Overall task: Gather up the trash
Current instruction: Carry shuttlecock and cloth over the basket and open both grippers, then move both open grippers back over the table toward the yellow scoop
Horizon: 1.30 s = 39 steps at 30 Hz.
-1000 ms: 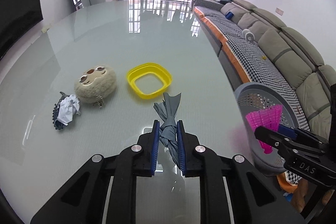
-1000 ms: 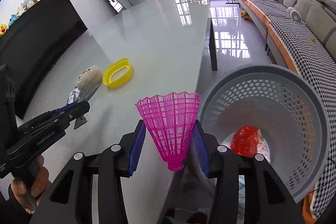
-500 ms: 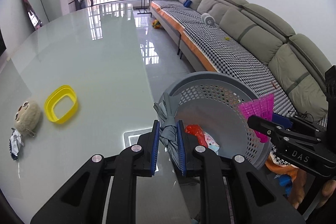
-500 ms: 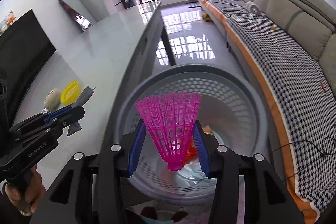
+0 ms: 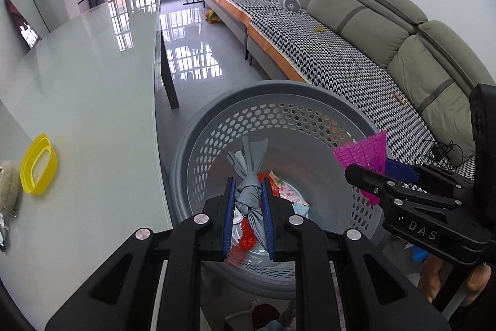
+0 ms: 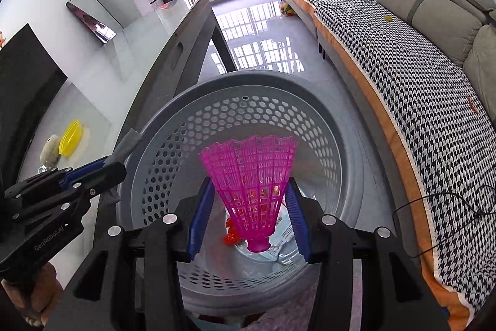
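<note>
My left gripper (image 5: pixel 247 191) is shut on a twisted grey wrapper (image 5: pixel 249 172) and holds it over the mouth of the grey perforated basket (image 5: pixel 217 126). My right gripper (image 6: pixel 249 200) is shut on a pink plastic shuttlecock (image 6: pixel 249 172), also over the basket (image 6: pixel 192 101). The shuttlecock (image 5: pixel 365 154) and right gripper (image 5: pixel 375 172) show at the right of the left wrist view. Red and printed wrappers (image 5: pixel 279 188) lie at the basket's bottom. The left gripper (image 6: pixel 105 166) with the grey wrapper (image 6: pixel 128 143) shows at the left of the right wrist view.
The glass table (image 5: pixel 77 76) lies to the left with a yellow ring dish (image 5: pixel 37 163) and a plush toy (image 5: pixel 7 185) on it. A grey sofa (image 5: pixel 356 30) with a houndstooth cover runs along the right. The tiled floor (image 5: pixel 192 51) lies beyond the basket.
Both grippers have swung from the table to above the basket, carrying the grey wrapper and the shuttlecock. The basket now fills the middle of both views.
</note>
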Each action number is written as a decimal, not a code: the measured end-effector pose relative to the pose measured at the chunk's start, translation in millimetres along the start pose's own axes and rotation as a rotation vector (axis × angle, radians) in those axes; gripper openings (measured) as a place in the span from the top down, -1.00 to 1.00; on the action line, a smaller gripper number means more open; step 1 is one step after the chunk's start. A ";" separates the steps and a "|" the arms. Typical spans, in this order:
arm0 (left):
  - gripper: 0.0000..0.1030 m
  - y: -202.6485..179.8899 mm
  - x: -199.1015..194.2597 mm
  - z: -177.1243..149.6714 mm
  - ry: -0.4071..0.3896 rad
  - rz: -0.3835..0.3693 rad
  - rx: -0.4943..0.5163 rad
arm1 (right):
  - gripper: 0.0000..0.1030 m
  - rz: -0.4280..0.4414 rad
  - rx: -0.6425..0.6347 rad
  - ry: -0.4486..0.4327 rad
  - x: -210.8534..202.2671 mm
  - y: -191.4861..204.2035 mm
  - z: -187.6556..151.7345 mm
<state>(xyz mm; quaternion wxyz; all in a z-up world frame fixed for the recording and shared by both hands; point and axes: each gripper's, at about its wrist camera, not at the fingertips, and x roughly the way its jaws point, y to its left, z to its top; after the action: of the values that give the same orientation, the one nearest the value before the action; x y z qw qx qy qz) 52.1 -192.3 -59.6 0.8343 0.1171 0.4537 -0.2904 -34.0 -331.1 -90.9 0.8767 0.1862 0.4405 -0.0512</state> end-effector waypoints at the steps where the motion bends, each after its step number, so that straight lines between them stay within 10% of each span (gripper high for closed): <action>1: 0.67 -1.0 0.3 0.0 0.001 0.004 0.003 | 0.11 0.005 0.003 0.000 1.1 -2.0 0.5; 8: 0.63 1.5 3.0 -0.2 0.015 0.012 -0.008 | 0.05 0.009 0.014 0.000 4.3 -5.9 2.9; 13: -0.12 5.3 -1.1 -0.9 0.000 0.016 -0.025 | -0.25 0.008 0.028 -0.022 0.4 -10.2 2.3; 39: -0.61 22.5 -30.9 -11.0 -0.076 0.065 -0.078 | -0.42 -0.003 0.004 -0.053 -13.6 9.9 -4.8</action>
<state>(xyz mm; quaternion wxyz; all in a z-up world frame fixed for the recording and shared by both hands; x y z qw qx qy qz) 44.9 -157.5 -41.8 0.8638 0.0878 0.4288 -0.2496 -43.3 -321.1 -80.0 0.8876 0.1859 0.4173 -0.0586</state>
